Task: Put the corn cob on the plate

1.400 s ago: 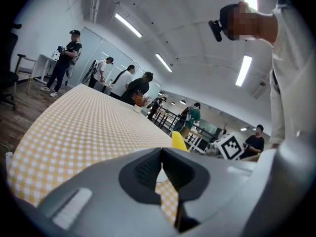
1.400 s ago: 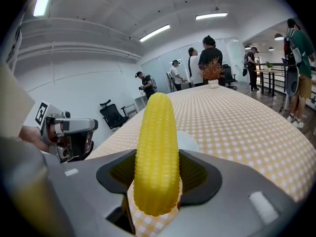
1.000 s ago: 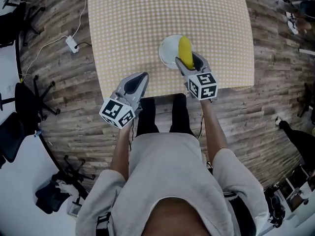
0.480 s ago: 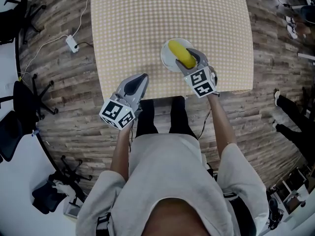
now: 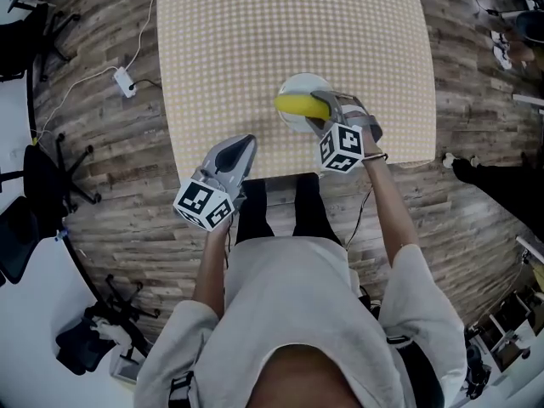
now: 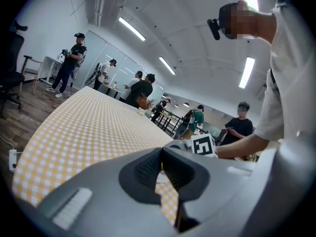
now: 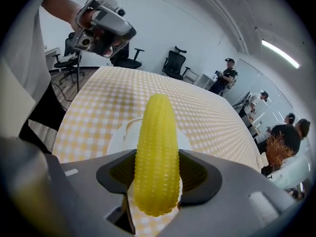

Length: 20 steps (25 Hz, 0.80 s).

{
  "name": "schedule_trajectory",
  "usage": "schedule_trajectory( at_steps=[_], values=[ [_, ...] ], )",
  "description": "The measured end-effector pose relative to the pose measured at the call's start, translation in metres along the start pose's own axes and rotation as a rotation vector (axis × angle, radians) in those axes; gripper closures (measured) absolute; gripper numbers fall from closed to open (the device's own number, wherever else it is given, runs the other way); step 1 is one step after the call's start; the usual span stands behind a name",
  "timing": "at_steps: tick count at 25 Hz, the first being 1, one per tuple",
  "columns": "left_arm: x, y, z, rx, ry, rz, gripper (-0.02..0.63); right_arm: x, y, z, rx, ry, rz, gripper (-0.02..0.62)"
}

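Note:
A yellow corn cob (image 5: pixel 299 104) lies crosswise just above a white plate (image 5: pixel 303 82) near the front edge of the checked table (image 5: pixel 255 24). My right gripper (image 5: pixel 323 113) is shut on the cob's near end and tilts steeply down. In the right gripper view the corn cob (image 7: pixel 156 147) stands out between the dark pads (image 7: pixel 200 174) of the right gripper (image 7: pixel 157 169), with the plate (image 7: pixel 118 137) beneath it. My left gripper (image 5: pixel 240 148) hovers at the table's front edge, left of the plate, and holds nothing. In its own view the left gripper (image 6: pixel 161 167) has its jaws together.
The table's front edge (image 5: pixel 280 168) runs just below both grippers, with the person's legs behind it. A power strip (image 5: pixel 125 77) with its cable lies on the wooden floor at the left. Office chairs (image 5: pixel 38 185) stand at the far left. Several people stand beyond the table (image 6: pixel 140 90).
The right gripper has rolled, and the cob has swung from pointing away to lying crosswise and sunk a little over the plate. The left gripper has stayed put.

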State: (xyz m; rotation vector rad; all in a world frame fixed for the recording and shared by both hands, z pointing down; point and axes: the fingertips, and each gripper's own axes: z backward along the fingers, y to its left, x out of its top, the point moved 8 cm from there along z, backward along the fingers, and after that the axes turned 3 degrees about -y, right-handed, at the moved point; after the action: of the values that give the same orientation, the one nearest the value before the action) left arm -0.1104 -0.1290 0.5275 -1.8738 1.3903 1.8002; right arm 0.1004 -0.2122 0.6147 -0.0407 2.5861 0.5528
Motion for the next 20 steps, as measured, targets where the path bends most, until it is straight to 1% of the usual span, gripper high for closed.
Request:
schedule_trajectory(
  at_steps=[2, 7, 14, 17, 20],
  values=[
    [-0.001, -0.001, -0.001, 0.002, 0.002, 0.004, 0.598, -0.002, -0.001, -0.002, 0.039, -0.001, 0.003, 0.345],
    [0.000, 0.001, -0.002, 0.005, 0.002, 0.009, 0.598, -0.006, -0.008, -0.006, 0.130, -0.025, -0.077, 0.345],
    [0.000, 0.003, -0.005, 0.014, 0.003, 0.012, 0.598, -0.012, -0.017, -0.011, 0.250, -0.042, -0.141, 0.344],
    [-0.002, 0.007, -0.006, 0.019, 0.007, 0.020, 0.598, -0.012, -0.020, -0.014, 0.278, -0.053, -0.142, 0.344],
    [-0.001, 0.009, -0.008, 0.018, 0.008, 0.021, 0.598, -0.011, -0.020, -0.015, 0.282, -0.063, -0.133, 0.342]
  ],
)
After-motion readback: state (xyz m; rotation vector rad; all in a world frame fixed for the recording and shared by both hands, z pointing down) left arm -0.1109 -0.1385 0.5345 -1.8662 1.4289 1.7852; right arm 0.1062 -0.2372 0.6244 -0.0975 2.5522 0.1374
